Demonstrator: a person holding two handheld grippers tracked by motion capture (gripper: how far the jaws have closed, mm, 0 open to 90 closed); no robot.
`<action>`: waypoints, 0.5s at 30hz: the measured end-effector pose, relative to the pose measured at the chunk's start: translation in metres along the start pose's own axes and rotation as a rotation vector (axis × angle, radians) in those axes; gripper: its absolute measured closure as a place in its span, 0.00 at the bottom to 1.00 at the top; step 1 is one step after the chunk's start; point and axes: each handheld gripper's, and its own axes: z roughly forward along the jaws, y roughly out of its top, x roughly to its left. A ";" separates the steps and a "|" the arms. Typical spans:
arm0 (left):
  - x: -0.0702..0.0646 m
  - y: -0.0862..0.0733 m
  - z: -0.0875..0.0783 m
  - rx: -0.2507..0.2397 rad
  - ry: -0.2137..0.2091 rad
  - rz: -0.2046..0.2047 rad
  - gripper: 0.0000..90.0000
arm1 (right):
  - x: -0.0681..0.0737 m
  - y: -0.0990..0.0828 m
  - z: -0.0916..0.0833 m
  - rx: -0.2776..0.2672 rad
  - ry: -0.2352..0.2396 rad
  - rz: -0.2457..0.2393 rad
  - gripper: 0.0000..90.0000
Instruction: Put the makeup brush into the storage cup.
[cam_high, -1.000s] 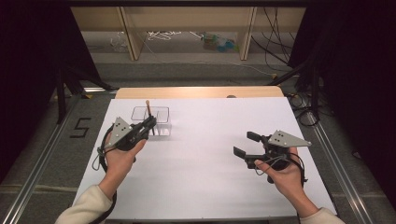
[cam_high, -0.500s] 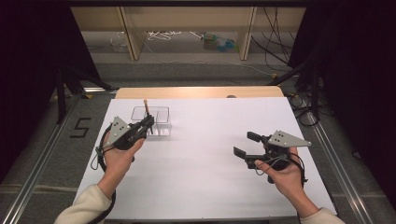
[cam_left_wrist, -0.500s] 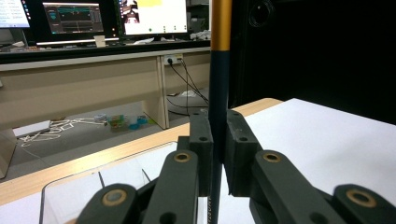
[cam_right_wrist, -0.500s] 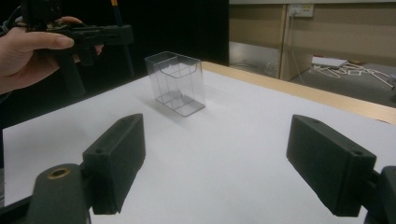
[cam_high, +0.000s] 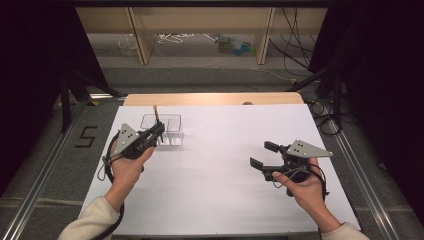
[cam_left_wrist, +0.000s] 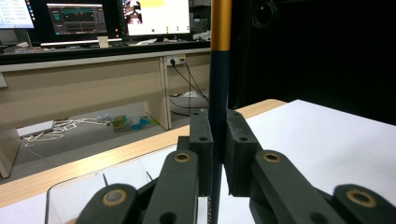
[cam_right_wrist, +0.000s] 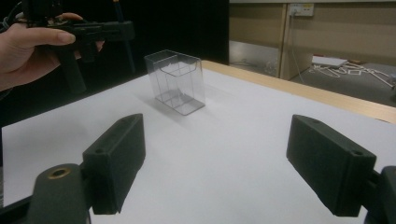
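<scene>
left tongs (cam_high: 159, 131) are clamped tight on a thin pencil (cam_left_wrist: 218, 93), pads squeezing it from both sides w/ no gap left. pencil stands upright btwn the pads: dark blue shaft, orange-yellow upper part running out the top of the left gripper view, lower end dropping out of sight below the pads. in the high view its orange top pokes up just above the tongs, right over the near-left edge of a clear plastic box (cam_high: 170, 131).

the box sits on the white surface (cam_high: 220, 165), far-left part, close to the wooden strip along the back edge. it's see-through, open-topped, w/ an inner divider visible in the right gripper view (cam_right_wrist: 177, 81); can't tell if the pencil tip is inside it or just beside it. left hand (cam_high: 127, 167) holds its tongs level, pointing toward the box.

right tongs (cam_high: 265, 155) are wide open, nothing btwn the pads (cam_right_wrist: 119, 163), only bare white surface showing in the gap. they sit low over the right side of the surface, well apart from box and pencil, aimed leftward across at them. right hand (cam_high: 300, 187) grips the body from below, grey three-cornered plate on top.

in the right gripper view the left hand and its tongs (cam_right_wrist: 100, 30) show at upper left, just beside the box, pencil hanging dark behind it.

beyond the surface: floor w/ loose cables, wooden desk legs, monitors on a desk in the left gripper view.
</scene>
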 end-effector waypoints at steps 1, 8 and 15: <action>0.000 0.000 0.000 -0.001 0.003 -0.001 0.92 | 0.000 0.000 0.000 -0.001 -0.001 0.001 0.23; 0.001 0.000 0.002 0.001 0.003 0.001 0.92 | 0.000 -0.001 0.001 -0.004 0.002 0.001 0.23; 0.004 0.002 0.007 -0.001 0.011 -0.001 0.92 | -0.001 -0.001 0.001 -0.003 0.001 0.001 0.23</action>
